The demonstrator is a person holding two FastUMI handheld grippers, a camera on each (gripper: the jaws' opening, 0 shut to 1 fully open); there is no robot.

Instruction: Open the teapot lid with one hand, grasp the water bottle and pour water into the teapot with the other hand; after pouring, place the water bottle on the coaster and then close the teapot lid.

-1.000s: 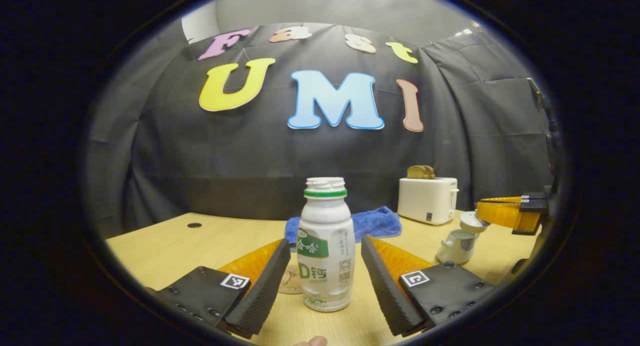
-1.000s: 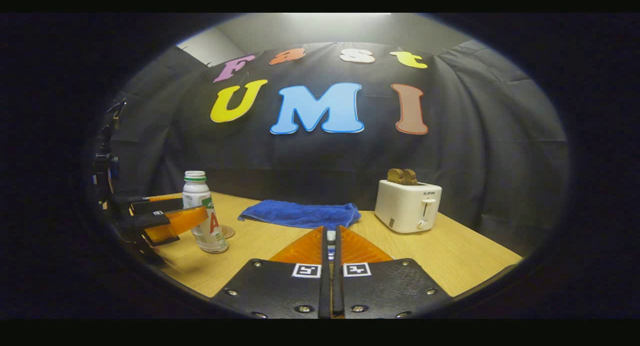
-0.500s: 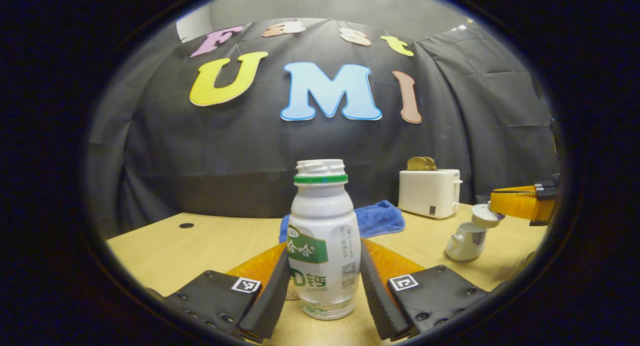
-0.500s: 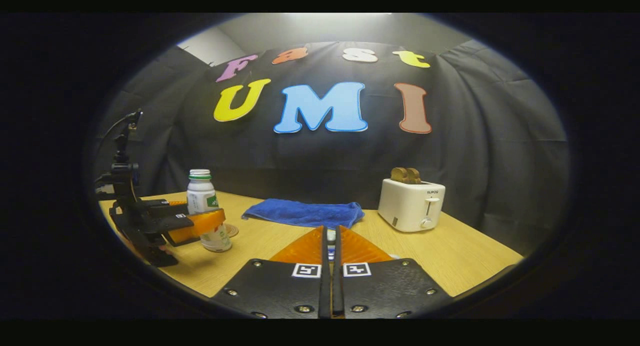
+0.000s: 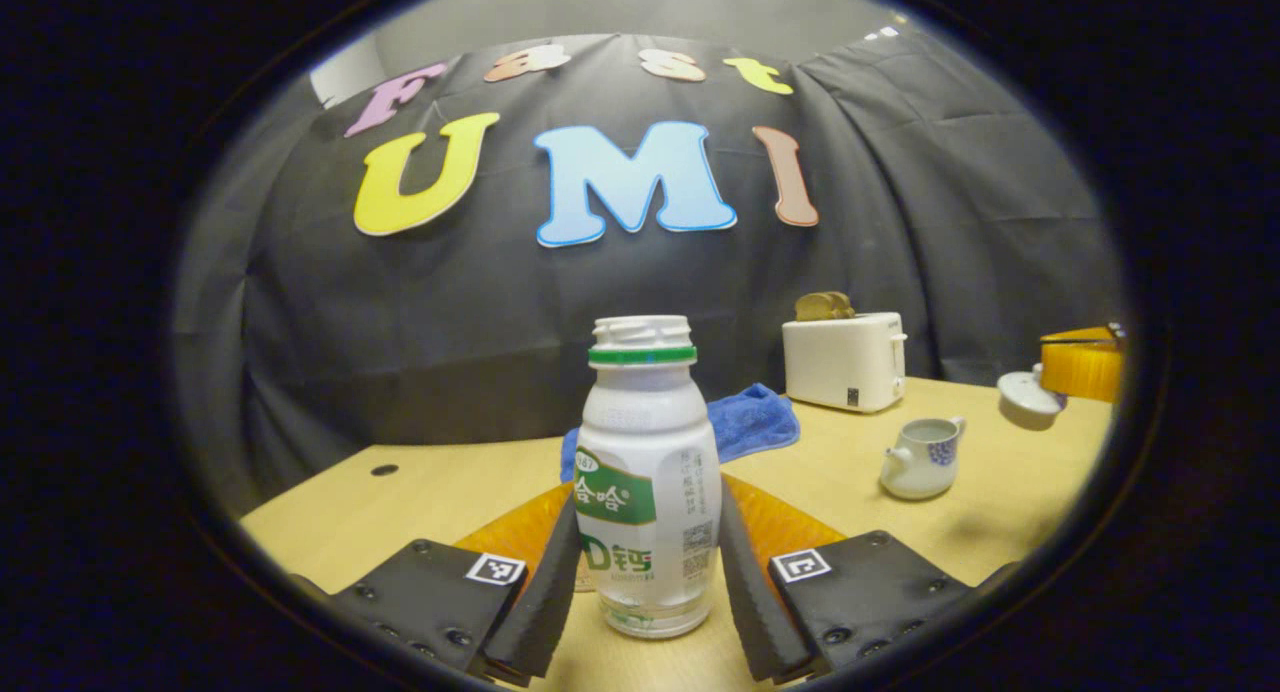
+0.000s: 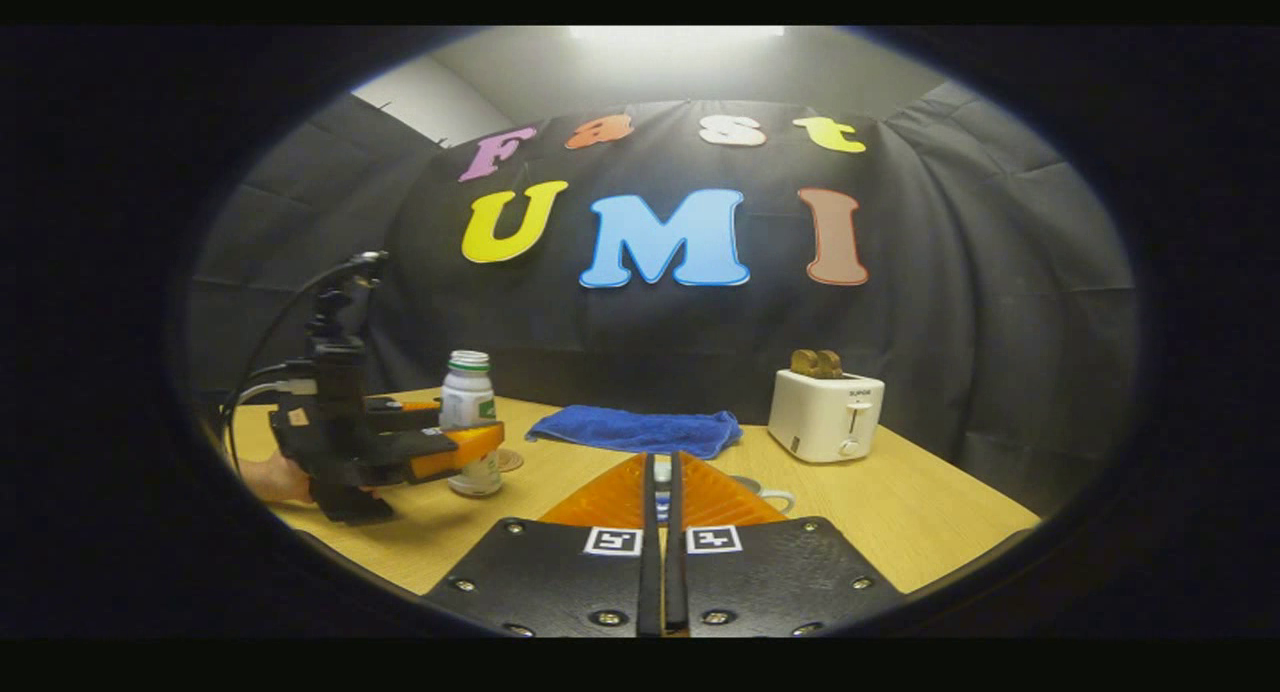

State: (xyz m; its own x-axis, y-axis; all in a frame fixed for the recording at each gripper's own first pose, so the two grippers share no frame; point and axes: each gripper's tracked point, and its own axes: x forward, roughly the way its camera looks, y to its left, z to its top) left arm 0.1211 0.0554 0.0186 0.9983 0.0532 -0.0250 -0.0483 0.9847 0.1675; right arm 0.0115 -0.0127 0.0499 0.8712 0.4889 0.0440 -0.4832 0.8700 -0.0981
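A white water bottle (image 5: 645,452) with a green label and no cap stands on the wooden table (image 5: 440,492). My left gripper (image 5: 648,507) is shut on its lower half, one finger pressing each side. In the right gripper view the same bottle (image 6: 468,404) sits in that left gripper (image 6: 478,442) at far left. A small white teapot (image 5: 922,459) stands open to the right. Its lid (image 5: 1028,396) hangs up and to the right of it, held by my right gripper (image 5: 1060,370). In the right gripper view my right gripper (image 6: 660,464) is shut on the lid's knob (image 6: 660,470).
A round coaster (image 6: 510,460) lies just behind the bottle. A blue towel (image 5: 752,422) and a white toaster (image 5: 843,362) with toast stand at the back by the cloth wall. A hand (image 6: 268,478) holds the left gripper. The teapot's rim (image 6: 768,493) peeks past my right fingers.
The left fingers closed in from either side and now press the bottle. The right gripper carried the lid up and away from the teapot, to the right.
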